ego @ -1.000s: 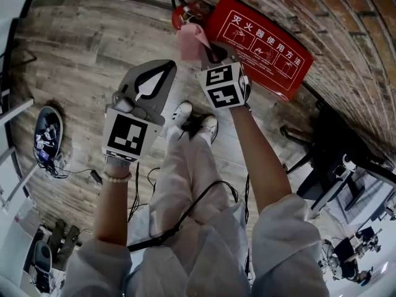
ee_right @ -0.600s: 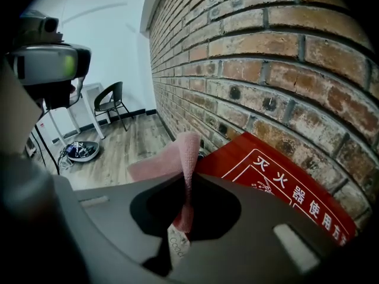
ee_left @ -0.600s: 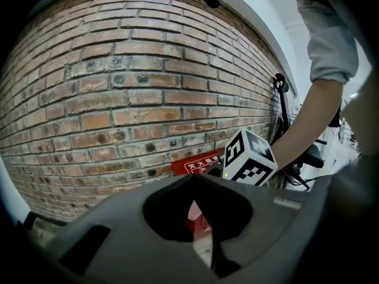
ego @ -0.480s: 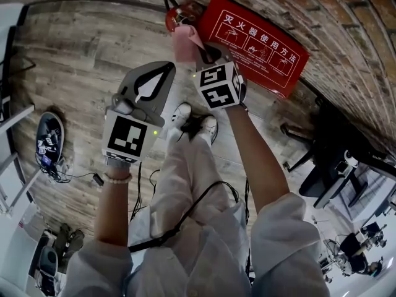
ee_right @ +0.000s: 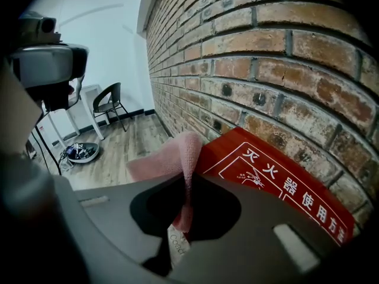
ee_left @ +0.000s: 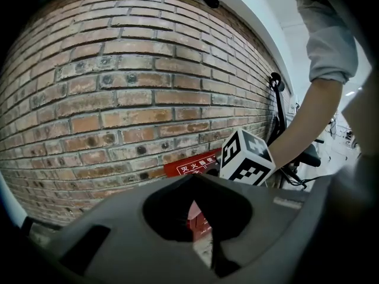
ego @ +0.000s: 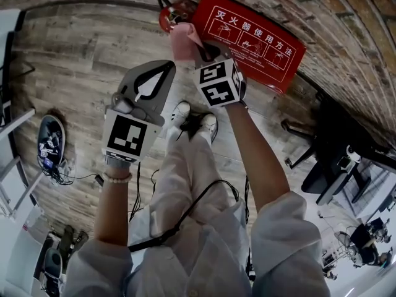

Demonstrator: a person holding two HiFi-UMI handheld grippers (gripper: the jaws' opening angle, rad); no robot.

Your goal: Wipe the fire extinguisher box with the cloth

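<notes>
The red fire extinguisher box (ego: pixel 253 39) with white print stands against the brick wall; it also shows as the box (ee_right: pixel 266 170) and a strip of box (ee_left: pixel 189 169). A pink cloth (ego: pixel 180 41) hangs at the box's left end, beside a red extinguisher (ego: pixel 172 11). My right gripper (ego: pixel 197 51) is shut on the cloth (ee_right: pixel 172 155), pinched at the right gripper (ee_right: pixel 188 182). My left gripper (ego: pixel 164 68) hovers to the left, over the floor, apart from the box. The tips of the left gripper (ee_left: pixel 193 176) meet with nothing between them.
The person's shoes (ego: pixel 192 119) stand on the wood floor just below the box. A dark round tray of small items (ego: pixel 48 142) lies at the left, and cables trail nearby. A black chair base (ego: pixel 322 159) sits at the right. Another chair (ee_right: pixel 112 102) stands along the wall.
My right gripper and the cloth have shifted slightly left and up at the box's left end. The left gripper has stayed put.
</notes>
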